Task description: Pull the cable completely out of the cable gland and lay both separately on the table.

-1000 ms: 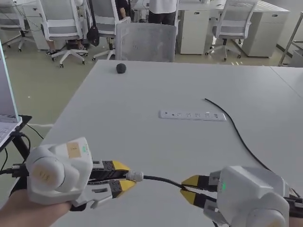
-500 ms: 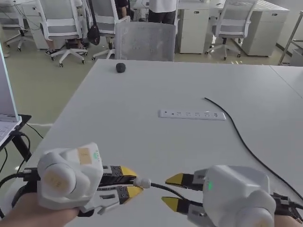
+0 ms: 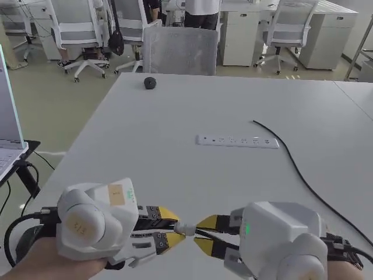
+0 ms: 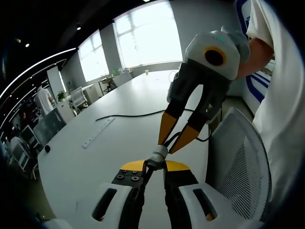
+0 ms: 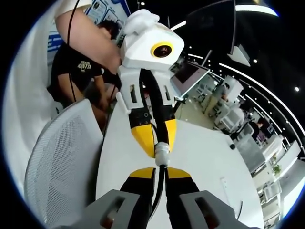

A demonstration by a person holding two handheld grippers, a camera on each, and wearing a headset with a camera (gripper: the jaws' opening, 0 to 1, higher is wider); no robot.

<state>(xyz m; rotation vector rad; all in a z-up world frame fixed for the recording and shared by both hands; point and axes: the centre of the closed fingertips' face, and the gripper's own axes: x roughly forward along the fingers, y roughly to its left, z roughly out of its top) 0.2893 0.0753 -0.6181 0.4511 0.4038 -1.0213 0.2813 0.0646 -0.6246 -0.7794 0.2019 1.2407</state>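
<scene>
At the near edge of the white table (image 3: 175, 151), the two grippers meet tip to tip, held just above the top. A grey mesh chair (image 3: 179, 52) stands at the far edge, pushed up against it. Off the left side is a laptop (image 3: 7, 128).

The left gripper (image 3: 176, 227) points right. Its jaws are closed on the rear of the gland (image 3: 185, 228), and the gland's white end sticks out past the yellow tips. The left gripper view shows the gland (image 4: 157, 154) just ahead of that gripper's own tips (image 4: 153, 164).

The right gripper (image 3: 198, 233) points left and faces the other one. Its jaws stand a little apart, one on each side of the cable (image 5: 158, 193), just behind the gland (image 5: 162, 152). In the right gripper view the black cable runs up between that gripper's own tips (image 5: 160, 171) and into the gland. The left gripper (image 5: 159, 140) comes down from the top of that view. The cable is in the gland, and neither one lies on the table.

Mid-table lies a white strip (image 3: 236, 141), well away from the grippers. A black cord (image 3: 297, 169) curves from beside the strip's right end to the table's right edge. Near the far edge sits a small dark object (image 3: 150, 83); I cannot tell what it is.
</scene>
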